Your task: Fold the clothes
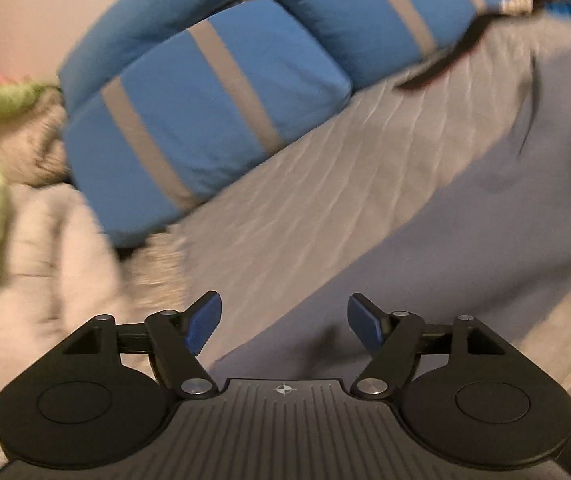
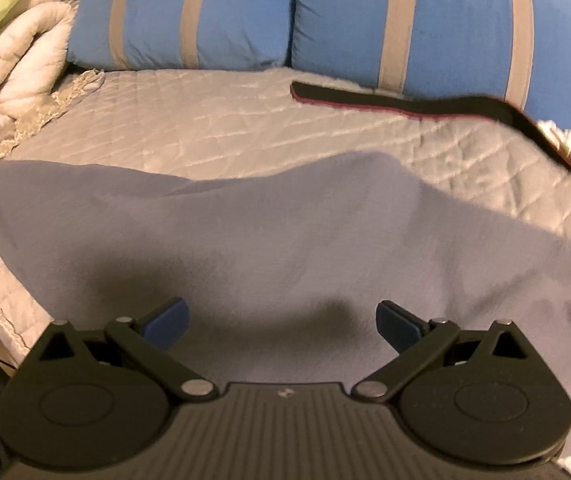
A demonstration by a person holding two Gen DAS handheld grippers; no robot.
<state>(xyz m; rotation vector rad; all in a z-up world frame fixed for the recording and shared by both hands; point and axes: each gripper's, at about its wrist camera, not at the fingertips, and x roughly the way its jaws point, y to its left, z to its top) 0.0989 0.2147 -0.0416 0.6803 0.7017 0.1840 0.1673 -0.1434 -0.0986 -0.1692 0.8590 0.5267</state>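
Right wrist view: pale lavender-grey cloth garment (image 2: 245, 232) spread on the quilted grey bed (image 2: 213, 120).
Your right gripper (image 2: 281, 322) and left gripper (image 1: 284, 322) gape wide, holding nothing; pinching the quilt underneath could drag it.

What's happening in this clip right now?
A person is working over a bed with a handheld gripper in each hand, folding clothes. A grey-lilac garment lies spread on the quilted bedspread. Both the left gripper and the right gripper are open above it, holding nothing. Two blue striped pillows sit at the head of the bed, with a dark strap in front of them. The left view is motion-blurred.
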